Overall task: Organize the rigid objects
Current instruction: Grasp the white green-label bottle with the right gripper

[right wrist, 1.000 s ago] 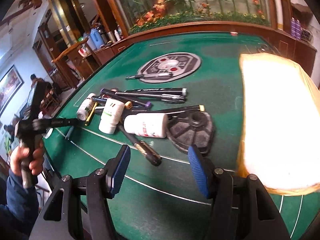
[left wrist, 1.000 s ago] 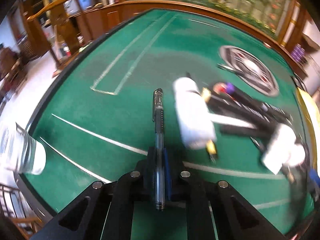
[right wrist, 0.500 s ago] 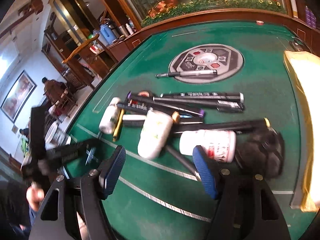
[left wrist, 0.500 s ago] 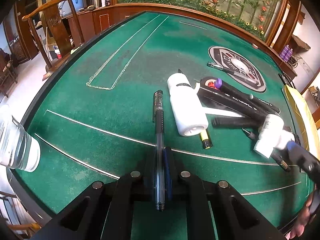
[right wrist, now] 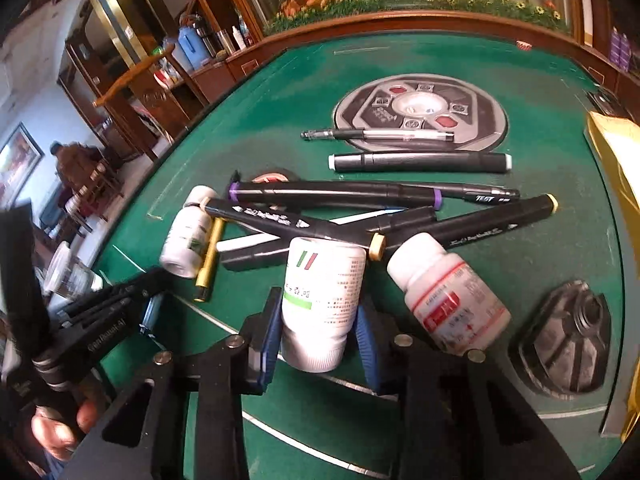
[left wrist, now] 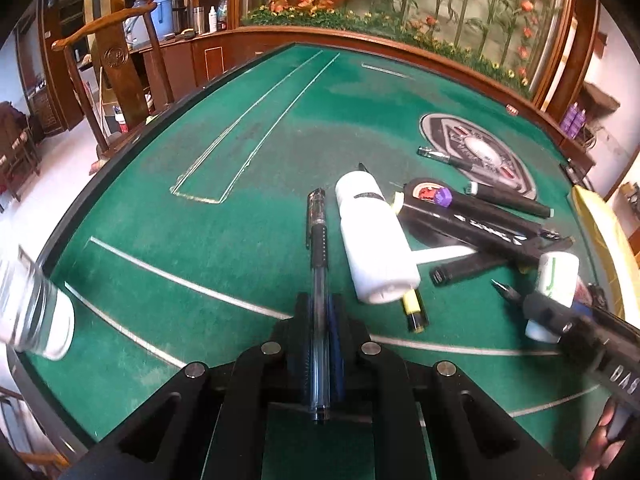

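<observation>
My left gripper [left wrist: 320,304] is shut on a clear pen [left wrist: 318,248] with a black grip, which points forward over the green table [left wrist: 240,152]. My right gripper [right wrist: 318,304] has its jaws closing, and the blue pads touch both sides of a white bottle with a green label [right wrist: 324,280] lying cap toward me. Beside that bottle lies a white bottle with a red label [right wrist: 448,296]. Behind them is a heap of black markers [right wrist: 340,196], a gold pen [right wrist: 210,256] and another white bottle [right wrist: 188,236].
A black ribbed cap-like piece [right wrist: 564,344] lies at the right, near a yellow envelope [right wrist: 616,152]. A grey round panel [right wrist: 420,112] is set in the table's middle. A glass jar [left wrist: 32,316] stands at the left edge. Wooden chairs stand beyond the table.
My right gripper moved in over the pile to the green-labelled bottle, and its jaws narrowed around it. The left gripper kept the pen and barely moved.
</observation>
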{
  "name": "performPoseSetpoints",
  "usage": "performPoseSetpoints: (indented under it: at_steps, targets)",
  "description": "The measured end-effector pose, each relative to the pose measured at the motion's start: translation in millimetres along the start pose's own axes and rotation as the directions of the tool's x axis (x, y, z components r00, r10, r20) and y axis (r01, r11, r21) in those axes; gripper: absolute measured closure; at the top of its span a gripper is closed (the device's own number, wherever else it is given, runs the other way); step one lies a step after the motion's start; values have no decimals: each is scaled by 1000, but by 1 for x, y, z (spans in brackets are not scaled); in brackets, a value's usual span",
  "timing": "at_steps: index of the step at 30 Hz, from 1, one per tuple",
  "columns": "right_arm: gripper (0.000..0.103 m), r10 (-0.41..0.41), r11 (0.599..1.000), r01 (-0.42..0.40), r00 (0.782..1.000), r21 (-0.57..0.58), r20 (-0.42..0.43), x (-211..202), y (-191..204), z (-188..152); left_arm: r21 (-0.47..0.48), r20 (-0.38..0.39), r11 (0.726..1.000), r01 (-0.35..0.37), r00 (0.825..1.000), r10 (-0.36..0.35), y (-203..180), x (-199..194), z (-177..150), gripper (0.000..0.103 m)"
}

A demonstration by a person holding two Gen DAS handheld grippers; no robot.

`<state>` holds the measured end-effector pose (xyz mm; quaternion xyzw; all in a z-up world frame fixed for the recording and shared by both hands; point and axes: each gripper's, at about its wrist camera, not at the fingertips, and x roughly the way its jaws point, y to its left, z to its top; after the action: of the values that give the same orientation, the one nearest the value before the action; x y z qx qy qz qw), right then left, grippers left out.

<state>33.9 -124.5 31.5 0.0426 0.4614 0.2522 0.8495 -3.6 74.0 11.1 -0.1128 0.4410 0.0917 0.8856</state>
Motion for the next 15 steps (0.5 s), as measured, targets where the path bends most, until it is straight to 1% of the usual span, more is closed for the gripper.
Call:
performPoseSetpoints:
  at_steps: [3, 6, 8, 11, 13, 15]
  targets:
    - [70, 23, 1000, -23, 999, -8, 44, -20, 0, -7, -18, -8, 999, 49, 999, -50, 3, -9, -11, 95]
    - [70, 67, 998, -67, 995, 3, 79, -41, -4, -16, -14, 2, 999, 52, 999, -51, -1, -21, -17, 95]
    - [70, 74, 997, -74, 993, 6, 93, -52, -6, -20, -7, 13, 999, 43, 999, -43, -5, -30, -19, 95]
    - [70, 79, 997, -80, 988, 2, 136, -75, -11, -27, 18, 51, 999, 38, 998, -39, -15, -51, -23, 95]
    - [70, 69, 997, -71, 983, 4, 171, -89, -17, -30, 32, 69, 999, 43, 997, -45, -23, -64, -25, 95]
    - [70, 76, 997, -80, 977, 15, 200, -105, -24, -34, 48, 86, 998, 49, 995, -53, -31, -74, -26, 95]
